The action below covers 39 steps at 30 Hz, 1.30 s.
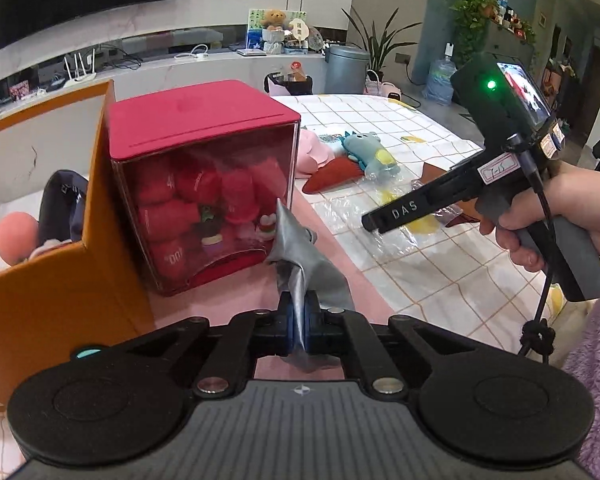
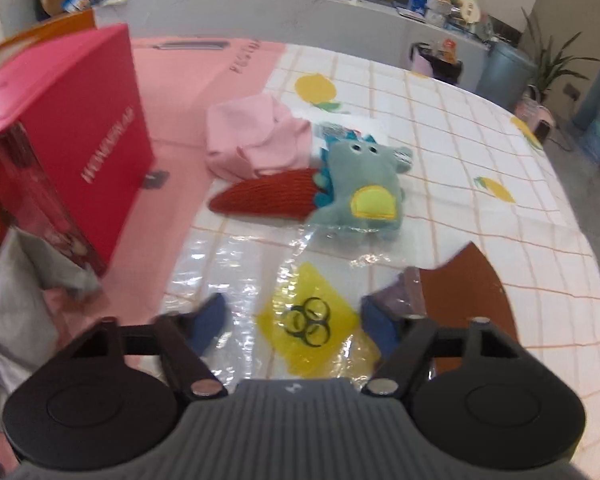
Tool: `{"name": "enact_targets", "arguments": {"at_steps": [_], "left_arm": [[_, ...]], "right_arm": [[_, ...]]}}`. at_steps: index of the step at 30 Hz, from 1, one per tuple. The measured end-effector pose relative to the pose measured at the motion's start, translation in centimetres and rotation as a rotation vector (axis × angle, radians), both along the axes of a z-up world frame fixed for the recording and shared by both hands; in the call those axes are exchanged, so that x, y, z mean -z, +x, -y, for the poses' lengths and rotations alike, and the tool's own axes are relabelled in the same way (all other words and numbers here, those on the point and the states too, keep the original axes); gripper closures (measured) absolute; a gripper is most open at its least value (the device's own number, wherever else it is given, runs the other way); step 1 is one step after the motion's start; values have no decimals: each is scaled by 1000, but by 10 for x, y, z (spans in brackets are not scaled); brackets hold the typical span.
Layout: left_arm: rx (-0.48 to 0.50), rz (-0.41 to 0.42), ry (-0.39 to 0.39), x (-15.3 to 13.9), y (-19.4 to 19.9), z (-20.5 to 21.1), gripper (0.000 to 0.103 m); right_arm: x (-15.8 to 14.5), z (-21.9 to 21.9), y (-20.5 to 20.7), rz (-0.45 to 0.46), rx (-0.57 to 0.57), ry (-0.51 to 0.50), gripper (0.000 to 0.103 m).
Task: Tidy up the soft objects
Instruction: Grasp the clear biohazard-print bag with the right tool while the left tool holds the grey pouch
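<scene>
My left gripper (image 1: pixel 299 322) is shut on a grey cloth (image 1: pixel 300 252) and holds it up in front of the red box (image 1: pixel 196 120); the cloth also shows at the left edge of the right wrist view (image 2: pixel 16 304). My right gripper (image 2: pixel 294 322) is open and empty above a clear plastic bag with a yellow biohazard patch (image 2: pixel 308 320). It also shows in the left wrist view (image 1: pixel 374 222). Beyond lie a teal plush dinosaur (image 2: pixel 360 188), a red knitted piece (image 2: pixel 272 198) and a pink cloth (image 2: pixel 256 140).
An orange box (image 1: pixel 56 280) at the left holds a dark cap (image 1: pixel 62 208) and a pink ball (image 1: pixel 16 236). A brown piece (image 2: pixel 468 292) lies at the right on the checked tablecloth (image 2: pixel 480 160). A pink mat (image 2: pixel 188 76) lies under the red box.
</scene>
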<state>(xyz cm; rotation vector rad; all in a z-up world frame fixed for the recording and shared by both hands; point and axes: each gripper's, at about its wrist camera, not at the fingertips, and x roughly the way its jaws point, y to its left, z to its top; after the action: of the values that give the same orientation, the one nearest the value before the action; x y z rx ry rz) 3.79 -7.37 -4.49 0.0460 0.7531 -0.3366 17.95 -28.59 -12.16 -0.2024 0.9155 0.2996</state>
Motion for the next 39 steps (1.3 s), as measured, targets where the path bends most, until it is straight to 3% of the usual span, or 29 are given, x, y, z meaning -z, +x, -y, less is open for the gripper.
{"name": "enact_targets", "arguments": {"at_steps": [1,4,7,12,14,20,22,23,24,26,29,32,33,36,39], "left_arm": [[1,-3,-3,0,0,1,98],[8,-21,-9,2,1,1,98],[4,-17,-8,1,1,0,97],[-25,-16,-16,-1,0,-4,97],[-29,-13,-9,0,0,-5,97],[-31,-40,3,5,4,-2,97],[-24,-46,7,6,4,-1,96],[-11,-47,13,6,4,1,96],[1,-42,24,6,4,3,96],[14,-14,49,6,0,7,96],[29,1,68,8,-3,11,96],[38,-15,67,9,-3,12,95],[38,-18,67,9,-3,12,95],[33,-27,65,10,-1,12,94],[27,-40,57,11,1,11,94]], "right_arm": [[-1,0,-1,-4,-18,22,73],[-2,-7,-6,4,-71,-18,101],[-8,-4,-9,-15,-74,14,103],[-35,16,-35,-76,-30,304,103],[-35,20,-43,-133,-43,356,101],[-6,24,-22,-238,82,272,90],[-9,22,-22,-200,113,216,37],[-12,18,-26,-168,120,152,31],[-13,15,-29,-143,112,100,30],[-15,13,-32,-140,91,99,30],[-13,16,-27,-160,116,125,15],[-8,17,-22,-178,188,110,9],[-7,16,-21,-183,192,124,2],[0,5,-16,-235,172,131,2],[7,-16,-17,-201,138,9,2]]}}
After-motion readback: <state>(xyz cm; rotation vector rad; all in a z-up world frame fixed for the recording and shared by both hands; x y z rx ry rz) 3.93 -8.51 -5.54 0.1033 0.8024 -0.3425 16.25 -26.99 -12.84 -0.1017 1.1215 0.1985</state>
